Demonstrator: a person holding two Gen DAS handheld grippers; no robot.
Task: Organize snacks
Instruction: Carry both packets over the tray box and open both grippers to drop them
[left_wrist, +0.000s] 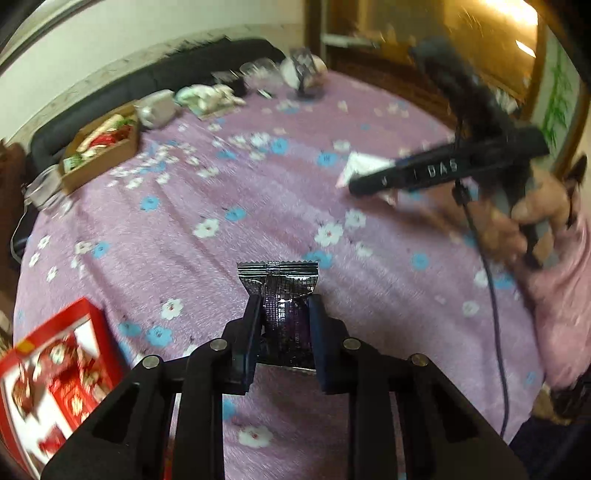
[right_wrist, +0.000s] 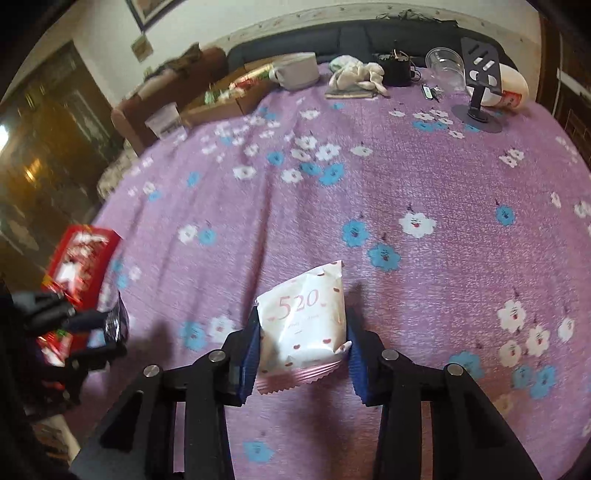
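In your left wrist view, your left hand-held gripper (left_wrist: 283, 314) is clamped tight on a dark foil snack packet (left_wrist: 282, 299). Both pads press its sides, and its crimped top edge sticks out beyond the fingertips, above the purple flowered cloth (left_wrist: 258, 177) that covers the bench. A red snack box (left_wrist: 55, 380) lies at the lower left, close to the cloth's near edge. Far off at the upper left sits a brown cardboard tray (left_wrist: 101, 155) filled with red, green and white wrappers. On the right you can see your other hand (left_wrist: 517, 225) gripping the handle of the right hand-held gripper (left_wrist: 354, 184), which is blurred; a white packet (left_wrist: 360, 164) shows at its tip.

In your right wrist view, the right hand-held gripper (right_wrist: 303, 332) has that white packet (right_wrist: 304, 325), printed "520" in pink, between its blue pads. The left pad touches the packet's side. The right pad sits close to the other side, but you cannot tell whether it presses yet, so the grip is uncertain. The jaws stand partly open, about as wide as the packet. The packet's pink crimped bottom edge hangs low between the fingers, over the cloth. At the left edge the left hand-held gripper appears with the dark packet (right_wrist: 116, 325) in its jaws, just in front of the red box (right_wrist: 83, 258). Along the far side of the bench stand the cardboard tray (right_wrist: 229, 99), a clear plastic cup (right_wrist: 445, 68) and a black phone stand (right_wrist: 480, 81).
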